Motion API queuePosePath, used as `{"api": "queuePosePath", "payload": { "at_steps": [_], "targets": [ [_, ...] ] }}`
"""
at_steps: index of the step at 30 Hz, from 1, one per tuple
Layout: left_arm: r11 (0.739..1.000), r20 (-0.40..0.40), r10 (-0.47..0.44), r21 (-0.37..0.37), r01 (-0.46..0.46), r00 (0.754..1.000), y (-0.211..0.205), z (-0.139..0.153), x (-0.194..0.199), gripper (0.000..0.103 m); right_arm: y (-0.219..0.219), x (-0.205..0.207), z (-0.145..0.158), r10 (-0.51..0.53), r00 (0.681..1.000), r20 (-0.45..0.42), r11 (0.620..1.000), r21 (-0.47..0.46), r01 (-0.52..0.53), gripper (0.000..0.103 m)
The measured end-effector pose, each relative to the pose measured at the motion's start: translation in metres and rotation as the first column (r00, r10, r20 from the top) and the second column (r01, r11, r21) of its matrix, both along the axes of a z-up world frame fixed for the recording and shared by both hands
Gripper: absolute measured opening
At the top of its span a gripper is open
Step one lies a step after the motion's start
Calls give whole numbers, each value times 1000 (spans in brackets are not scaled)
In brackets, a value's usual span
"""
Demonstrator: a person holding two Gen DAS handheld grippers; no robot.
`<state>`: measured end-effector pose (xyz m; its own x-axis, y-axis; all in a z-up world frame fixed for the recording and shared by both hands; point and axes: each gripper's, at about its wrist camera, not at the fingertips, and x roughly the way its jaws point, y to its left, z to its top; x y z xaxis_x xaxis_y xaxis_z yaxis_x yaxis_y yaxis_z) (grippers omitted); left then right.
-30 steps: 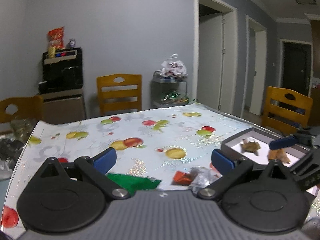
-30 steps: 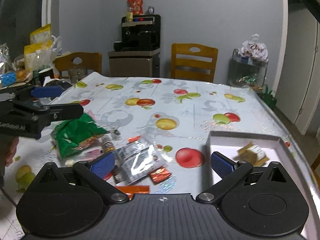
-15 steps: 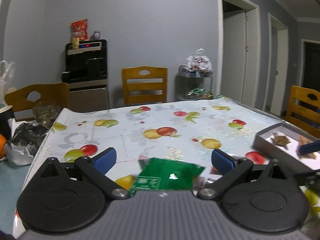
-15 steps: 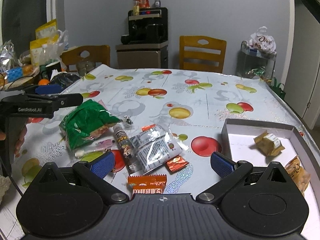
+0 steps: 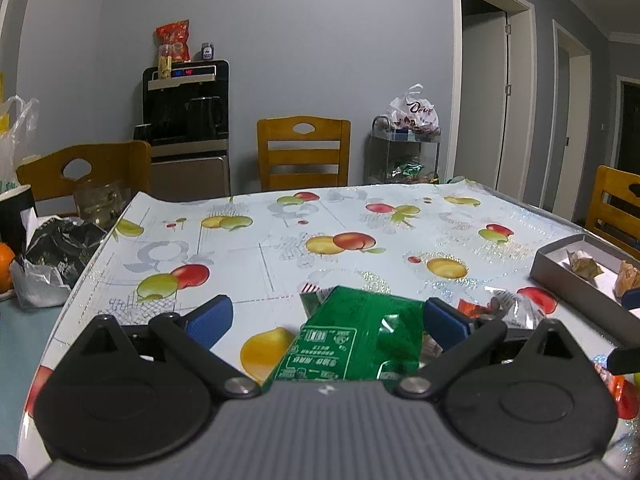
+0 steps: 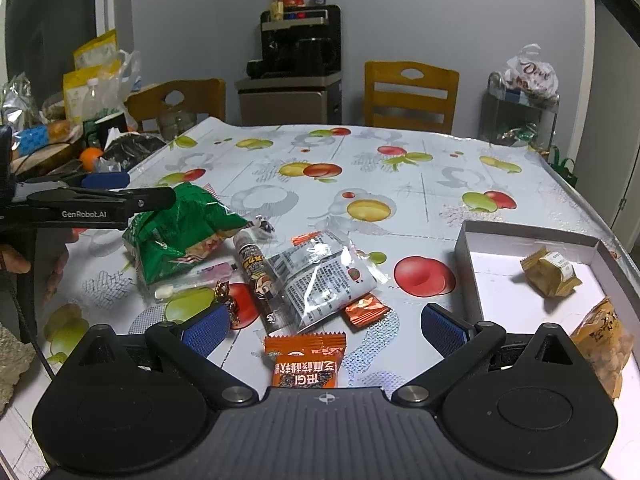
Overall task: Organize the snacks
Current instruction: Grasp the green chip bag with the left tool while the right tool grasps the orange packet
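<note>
Over the table [image 5: 280, 216] | left gripper [image 5: 326, 318] had swung back – jaws wide, green bag [image 5: 360, 340] between, ungripped | right gripper [image 6: 326, 326] gaped above orange packet [image 6: 306, 360] | box [image 6: 528, 236] held two snacks – pile remained

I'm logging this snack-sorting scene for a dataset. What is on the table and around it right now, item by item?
Green foil snack bag: 1, green, left of the pile, between the left fingers.
Clear printed plastic packet: 1, transparent, pile centre.
Orange sesame-bar wrapper: 1, orange, nearest the right gripper.
Small orange foil sachet: 1, orange, beside the clear packet.
Brown stick snack: 1, brown, left of the clear packet.
Shallow grey cardboard box: 1, grey with white floor, table's right side.
Tan wrapped snacks: 2, in the box, far and near.
Wooden chairs: 2 behind the table, yellow-brown.
Left gripper: open, over the green bag.
Right gripper: open, empty.
</note>
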<state>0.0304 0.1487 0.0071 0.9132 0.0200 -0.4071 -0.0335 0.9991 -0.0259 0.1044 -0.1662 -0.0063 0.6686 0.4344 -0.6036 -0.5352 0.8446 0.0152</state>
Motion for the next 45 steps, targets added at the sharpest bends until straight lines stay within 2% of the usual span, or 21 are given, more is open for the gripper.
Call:
{"api": "queuePosePath", "payload": {
  "at_steps": [10,19,24,29,45],
  "targets": [
    [1000,-15,-12,-17,12,1000,1,-10,6,102,6,-2,-8,12,1000,-5,1000,-13,-12,103],
    [999,-30,-31,-8,31,999,-4,-16,22,102,17,-3,-25,39,997,-67,998,-44,-42,103],
    [999,-70,-53,-3,53,996,-7,-23,31,102,18,-5,-31,33,996,-80,998,-58,-38,103],
    [998,-109,-52,-35,48,993,-5,-33,36,102,18,-2,-38,8,995,-96,998,-66,-15,103],
    [999,-162,-47,-25,44,986,-10,-38,42,102,16,-3,-46,-4,996,-84,998,-61,-1,103]
  ]
}}
